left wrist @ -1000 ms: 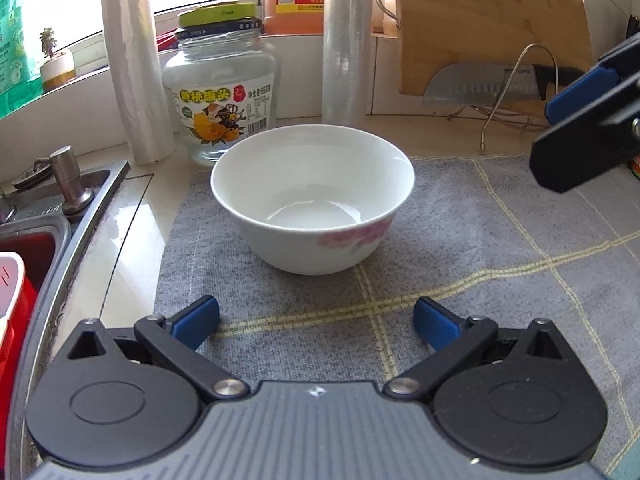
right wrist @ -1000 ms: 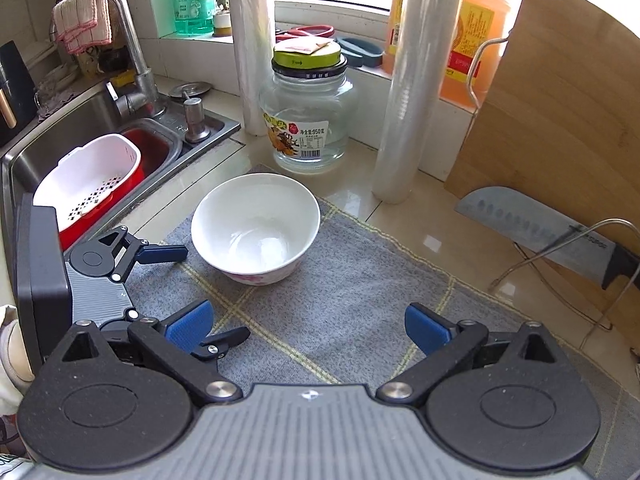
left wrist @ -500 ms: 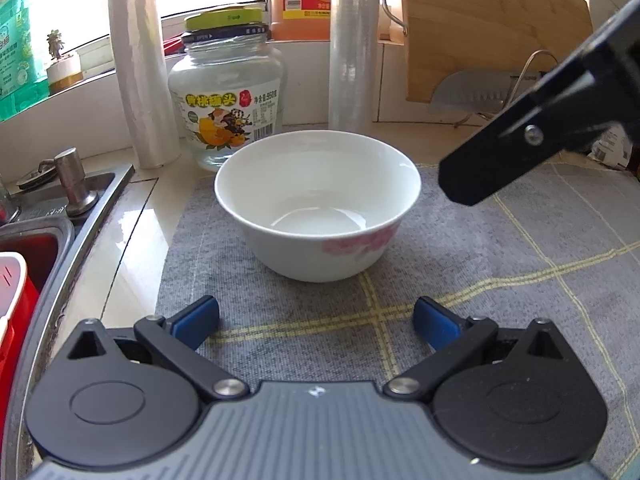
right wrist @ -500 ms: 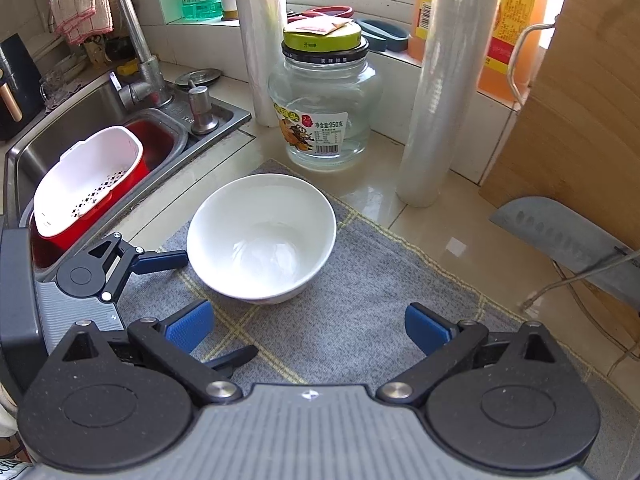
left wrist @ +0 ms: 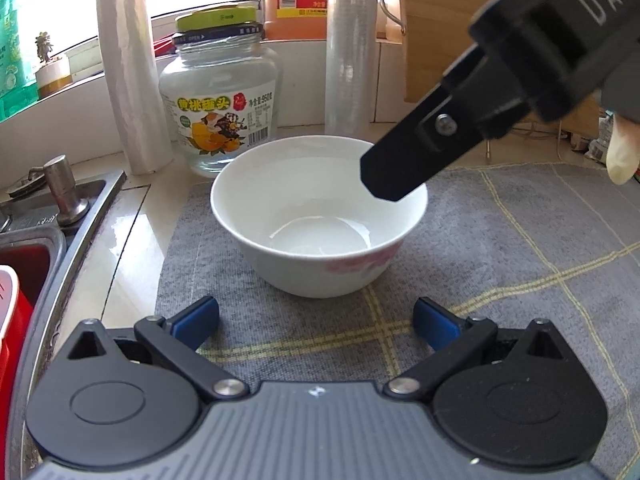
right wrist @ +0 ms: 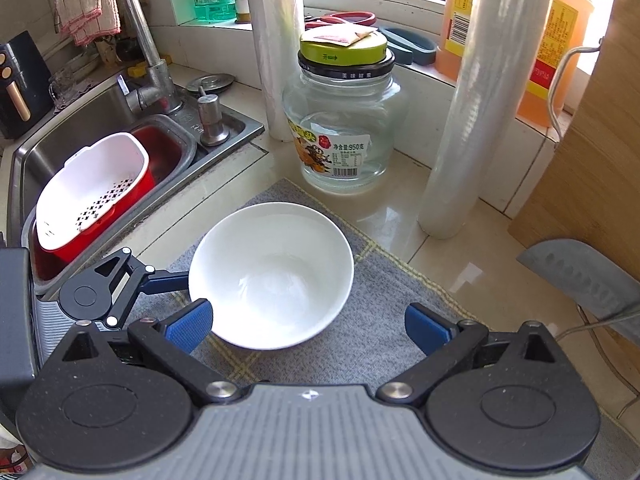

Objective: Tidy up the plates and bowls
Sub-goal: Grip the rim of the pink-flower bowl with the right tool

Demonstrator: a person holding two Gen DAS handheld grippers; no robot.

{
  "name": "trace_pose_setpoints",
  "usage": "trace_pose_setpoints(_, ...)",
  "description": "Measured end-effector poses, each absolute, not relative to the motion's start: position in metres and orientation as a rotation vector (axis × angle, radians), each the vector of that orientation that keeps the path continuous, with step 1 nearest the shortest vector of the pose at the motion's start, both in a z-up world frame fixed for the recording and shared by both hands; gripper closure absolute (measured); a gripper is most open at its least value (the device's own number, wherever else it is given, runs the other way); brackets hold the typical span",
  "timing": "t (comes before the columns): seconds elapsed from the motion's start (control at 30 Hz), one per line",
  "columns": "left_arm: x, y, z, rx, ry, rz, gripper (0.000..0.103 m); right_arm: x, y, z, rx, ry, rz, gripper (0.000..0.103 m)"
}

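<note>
- White bowl [right wrist: 272, 276] sits upright on the grey checked mat [right wrist: 372, 332], mouth facing up, nothing in it that I can make out – just a glossy white inside
- Round thing, so no long axis to call; the rim sits level
- Looks clean and shiny, with a faint pink flower print on the near outer wall in the left wrist view [left wrist: 360, 264]
- Just beyond the bowl, on the counter, stands a glass jar [right wrist: 344, 136] with a yellow-green lid, seemingly empty, fruit label on the front
- Far left, the sink [right wrist: 80, 120] holds a red tub [right wrist: 160, 148] with a white perforated basket [right wrist: 92, 196] tilted inside it
- Two rolls of cling film [right wrist: 476, 120] stand upright either side of the jar
- Left gripper [left wrist: 316, 322] is spread wide, blue pads apart, low at the bowl's near-left side, holding nothing
- Right gripper [right wrist: 306, 326] is also spread wide, above and near the bowl, its left blue pad overlapping the rim in view; whether it touches, I cannot tell
- A knife blade [right wrist: 580, 280] lies off to the right by the wooden board [right wrist: 592, 168]
</note>
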State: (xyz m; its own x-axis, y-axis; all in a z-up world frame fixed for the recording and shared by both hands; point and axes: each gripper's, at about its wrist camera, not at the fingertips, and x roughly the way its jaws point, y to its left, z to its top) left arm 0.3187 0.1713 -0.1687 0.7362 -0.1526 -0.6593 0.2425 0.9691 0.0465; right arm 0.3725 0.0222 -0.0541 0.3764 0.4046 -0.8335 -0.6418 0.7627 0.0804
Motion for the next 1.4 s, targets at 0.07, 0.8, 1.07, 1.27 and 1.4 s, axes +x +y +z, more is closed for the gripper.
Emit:
trace_pose_setpoints(0.07, 0.316, 0.168, -0.163, 0.149, 0.675, -0.225, 0.001, 0.374, 0.024, -0.055, -0.280, 0.972, 0.684, 0.000)
trace_pose_setpoints(0.8, 0.330, 0.173, -0.150, 0.074, 0.574, -0.225, 0.001, 0.400, 0.041, -0.071, -0.215, 0.997, 0.748, 0.008)
trace_pose_setpoints(1.07, 0.332, 0.173, -0.151, 0.070, 0.577, -0.238, 0.003, 0.413, 0.045, -0.077, -0.205, 1.010, 0.758, 0.018)
trace_pose_setpoints(1.27, 0.332, 0.173, -0.151, 0.069, 0.572, -0.253, 0.003, 0.414, 0.048, -0.080, -0.205, 1.022, 0.778, 0.025)
trace_pose_setpoints(1.4, 0.333, 0.173, -0.151, 0.075, 0.570, -0.254, 0.004, 0.413, 0.048, -0.080, -0.204, 1.020, 0.777, 0.026)
